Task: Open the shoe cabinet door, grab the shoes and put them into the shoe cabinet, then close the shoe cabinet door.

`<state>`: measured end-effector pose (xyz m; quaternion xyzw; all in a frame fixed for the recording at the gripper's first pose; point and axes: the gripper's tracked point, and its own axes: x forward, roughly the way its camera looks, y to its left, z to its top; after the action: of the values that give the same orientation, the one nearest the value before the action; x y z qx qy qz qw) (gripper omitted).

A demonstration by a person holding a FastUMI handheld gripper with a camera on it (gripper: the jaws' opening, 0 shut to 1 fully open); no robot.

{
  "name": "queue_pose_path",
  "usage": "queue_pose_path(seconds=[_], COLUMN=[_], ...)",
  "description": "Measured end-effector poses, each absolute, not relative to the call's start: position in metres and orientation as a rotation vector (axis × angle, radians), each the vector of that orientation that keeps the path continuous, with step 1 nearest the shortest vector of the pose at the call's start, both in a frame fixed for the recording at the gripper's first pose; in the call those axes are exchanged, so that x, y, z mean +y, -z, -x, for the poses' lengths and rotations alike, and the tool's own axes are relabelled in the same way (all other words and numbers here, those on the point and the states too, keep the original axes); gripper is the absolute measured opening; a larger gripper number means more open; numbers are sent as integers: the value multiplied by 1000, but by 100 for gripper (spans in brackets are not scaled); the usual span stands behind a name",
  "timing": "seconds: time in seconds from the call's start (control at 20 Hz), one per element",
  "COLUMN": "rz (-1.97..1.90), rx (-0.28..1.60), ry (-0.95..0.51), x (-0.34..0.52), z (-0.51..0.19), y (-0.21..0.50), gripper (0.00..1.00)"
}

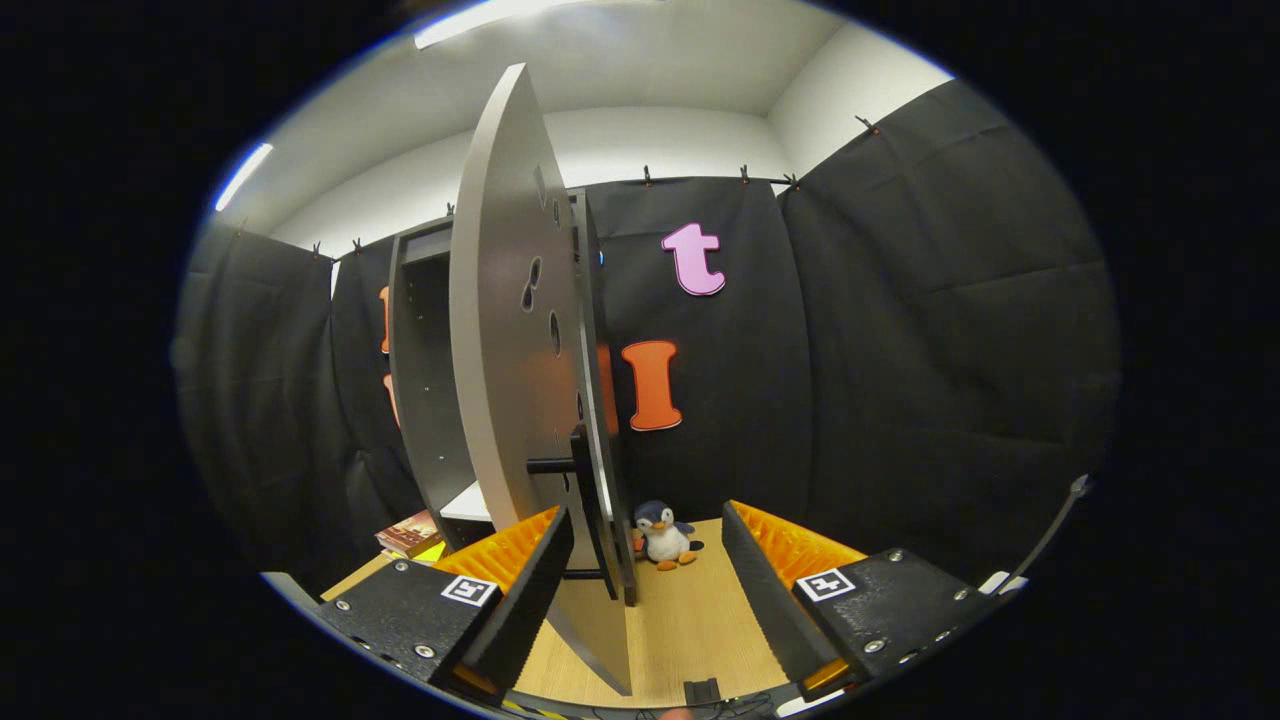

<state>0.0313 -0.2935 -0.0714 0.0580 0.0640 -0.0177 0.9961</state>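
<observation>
Shoe cabinet door: the tall grey panel door (505, 330) stands swung out edge-on towards us, its lower edge running down between the fingers, with a dark bar handle (580, 500) on the face turned right.
Shoe cabinet: the dark, open-fronted cabinet body (425, 370) stands just behind and left of the door; its inside looks dark, with a pale shelf (466, 505) showing low down.
Shoes: I can pick out none inside the cabinet, though most of its interior is hidden by the door.
Fingers: the gripper (640, 590) has its two fingers spread wide apart, gripping nothing; the left finger (520, 590) sits close beside the door's near face, and I cannot tell if it touches.
Around it: a small plush penguin (663, 535) sits on the light wooden desk (690, 620) just beyond the door's foot; a stack of books (410, 535) lies at the cabinet's left foot.
Done so far: the door looks open, so I judge the first step finished or nearly so.
Left to do: by my reckoning, fetching the shoes, setting them inside, and closing the door all remain.
</observation>
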Motion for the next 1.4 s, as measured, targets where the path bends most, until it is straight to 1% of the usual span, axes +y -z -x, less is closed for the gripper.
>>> queue_pose_path(seconds=[0.3,0.55,1.05,1.4], rz=[-135,-119,-100,-135], rx=[137,134,124,121], ry=[-10,-9,-129,-237], x=[-286,-272,-185,-116], z=[-40,-44,-54,-79], y=[76,75,71,75], gripper=[93,90,90,91])
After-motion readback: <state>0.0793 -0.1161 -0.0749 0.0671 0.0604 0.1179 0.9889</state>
